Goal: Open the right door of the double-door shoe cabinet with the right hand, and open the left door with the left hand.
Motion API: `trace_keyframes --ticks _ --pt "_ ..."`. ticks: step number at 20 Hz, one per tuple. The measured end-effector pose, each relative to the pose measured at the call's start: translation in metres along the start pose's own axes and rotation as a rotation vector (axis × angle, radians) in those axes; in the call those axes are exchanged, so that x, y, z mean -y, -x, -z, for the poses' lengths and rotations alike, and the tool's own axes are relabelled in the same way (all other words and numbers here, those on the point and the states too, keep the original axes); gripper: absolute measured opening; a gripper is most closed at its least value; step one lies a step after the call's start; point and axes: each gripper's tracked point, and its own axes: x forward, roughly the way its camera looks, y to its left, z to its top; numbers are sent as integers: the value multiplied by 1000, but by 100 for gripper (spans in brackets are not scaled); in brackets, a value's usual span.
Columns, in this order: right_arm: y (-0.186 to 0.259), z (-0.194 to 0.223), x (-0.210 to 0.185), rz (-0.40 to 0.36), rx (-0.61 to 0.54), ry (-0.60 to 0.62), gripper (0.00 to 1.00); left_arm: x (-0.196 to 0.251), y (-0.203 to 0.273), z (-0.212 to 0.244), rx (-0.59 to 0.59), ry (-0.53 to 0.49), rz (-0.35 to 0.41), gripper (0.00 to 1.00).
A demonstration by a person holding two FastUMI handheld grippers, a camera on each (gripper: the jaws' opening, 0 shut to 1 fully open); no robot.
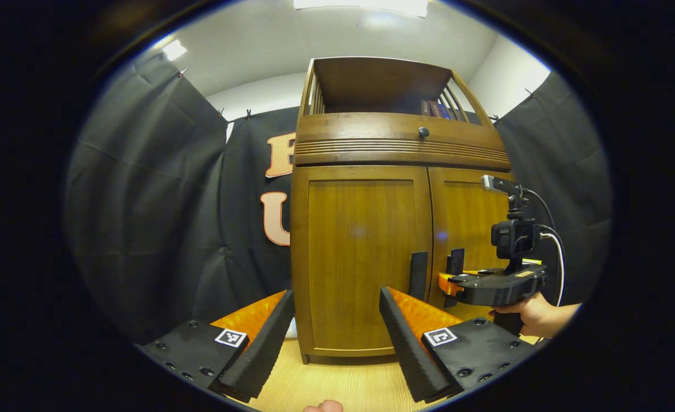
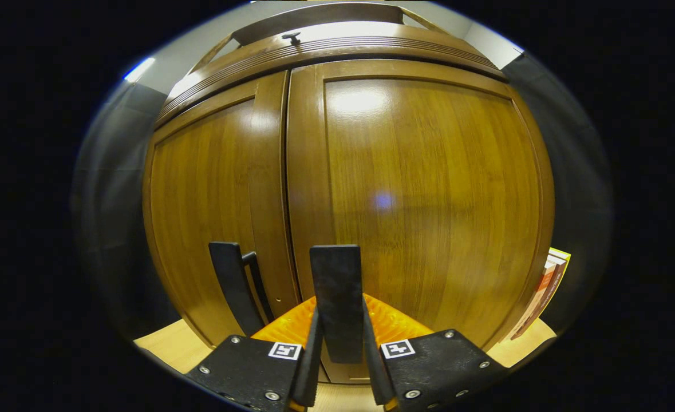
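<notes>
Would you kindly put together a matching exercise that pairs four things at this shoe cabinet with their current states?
Things:
1. right gripper
2. left gripper
3. black vertical handle of the brown wooden left door
4. small dark round knob on the top drawer

States:
A. fingers spread open, away from the cabinet
B. ungripped, beside the door seam
C. closed around the black vertical handle of the right door
D. above both doors, untouched

Pairs: 1-C, 2-A, 3-B, 4-D
</notes>
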Motion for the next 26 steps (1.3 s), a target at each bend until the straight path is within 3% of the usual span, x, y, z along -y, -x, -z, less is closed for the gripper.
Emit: trace_keyframes --ticks 1,2,3,4,5,13,20,21,23,24,26 --pt "2 0 0 -2 1 0 33 -1 -1 0 -1 1 -2 94" --pt "4 2 0 -7 -8 -9 36 -1 0 1 -3 3 -3 94" --pt "9 2 0 -14 -13 -12 30 -1 -1 1 -3 4 -3 94" --pt "13 3 0 -20 -20 -10 34 -1 -1 1 -3 5 -3 94" --pt "20 2 0 -27 -22 -2 30 -1 -1 2 -3 5 -3 94" --pt "102 3 19 -65 -30 33 30 14 2 7 -17 18 53 94" --pt "177 4 69 -9 -37 59 30 45 6 14 -44 38 148 94" --pt "186 3 76 4 -33 62 34 49 7 14 -43 37 158 94" --pt "199 4 90 27 -21 60 27 57 11 14 -39 39 179 94" --pt "203 5 95 36 -19 64 30 60 13 13 -36 39 188 94" --pt "209 5 106 60 -19 67 24 66 14 11 -31 35 201 94"
